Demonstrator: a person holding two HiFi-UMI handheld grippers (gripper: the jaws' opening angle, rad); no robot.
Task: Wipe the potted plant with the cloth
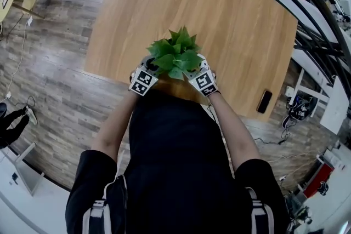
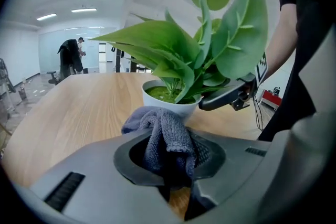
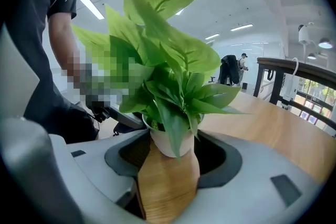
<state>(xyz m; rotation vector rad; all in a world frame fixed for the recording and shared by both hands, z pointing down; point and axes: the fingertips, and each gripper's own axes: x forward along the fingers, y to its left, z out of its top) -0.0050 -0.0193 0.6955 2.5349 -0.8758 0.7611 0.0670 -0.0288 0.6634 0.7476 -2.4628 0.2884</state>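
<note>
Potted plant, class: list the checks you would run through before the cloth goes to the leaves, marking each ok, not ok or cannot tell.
1. Cloth held fast: ok, the left tool is shut on it.
2. Pot upright on the table: ok.
3. Right tool steadying the pot: cannot tell. Its jaws stand apart on either side of the pot, and contact is unclear.
4. Cloth at the leaves: not ok. It sits low, in front of the pot's wall.
5. Phone out of the way: ok, lying apart near the table's edge.
</note>
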